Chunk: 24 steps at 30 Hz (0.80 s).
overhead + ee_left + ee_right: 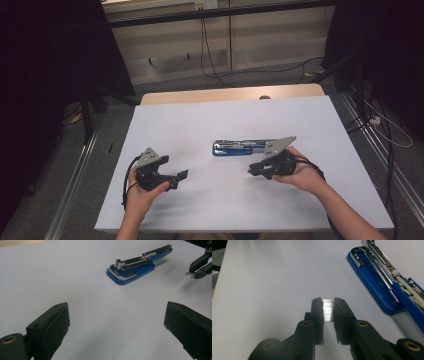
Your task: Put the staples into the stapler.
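A blue stapler [239,147] lies swung open flat on the white table top [200,115], its metal magazine facing up [384,277]. Just in front of the stapler, my right gripper [253,170] is shut on a short silvery strip of staples [327,310], pinched between its pads [328,303] a little above the table. My left gripper [183,175] rests at the near left, pointing right, with its jaws wide open [117,312] and nothing between them. In the left gripper view the stapler [136,267] lies ahead, and the right gripper [198,270] with the staple strip [188,275] is at the far right.
A wooden table edge [225,94] shows beyond the white top. Cables [210,60] run over the grey floor behind it. Dark curtains hang at both sides, and metal rails [75,170] run along the floor beside the table.
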### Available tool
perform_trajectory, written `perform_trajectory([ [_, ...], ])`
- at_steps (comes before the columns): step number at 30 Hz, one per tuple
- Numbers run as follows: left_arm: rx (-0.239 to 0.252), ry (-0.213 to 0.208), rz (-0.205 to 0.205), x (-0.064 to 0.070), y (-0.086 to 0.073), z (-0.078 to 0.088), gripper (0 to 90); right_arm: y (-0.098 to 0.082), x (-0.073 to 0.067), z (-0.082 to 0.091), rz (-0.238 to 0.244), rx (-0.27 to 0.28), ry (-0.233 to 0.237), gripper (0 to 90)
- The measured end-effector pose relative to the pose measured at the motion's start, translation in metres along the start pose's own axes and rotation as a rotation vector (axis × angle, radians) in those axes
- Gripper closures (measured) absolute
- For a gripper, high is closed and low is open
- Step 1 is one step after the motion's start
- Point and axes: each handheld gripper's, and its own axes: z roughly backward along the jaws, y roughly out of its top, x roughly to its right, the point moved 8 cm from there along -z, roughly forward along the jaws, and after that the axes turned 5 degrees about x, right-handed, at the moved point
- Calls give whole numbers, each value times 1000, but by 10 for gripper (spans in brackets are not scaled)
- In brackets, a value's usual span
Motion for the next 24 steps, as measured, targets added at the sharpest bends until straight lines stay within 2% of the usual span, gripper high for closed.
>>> perform_trajectory([
  [11,3,10,-2,-2,0,2,68,22,17,4,13,23,-17,794],
  [24,18,-2,7,0,4,3,69,38,31,-2,18,20,9,794],
])
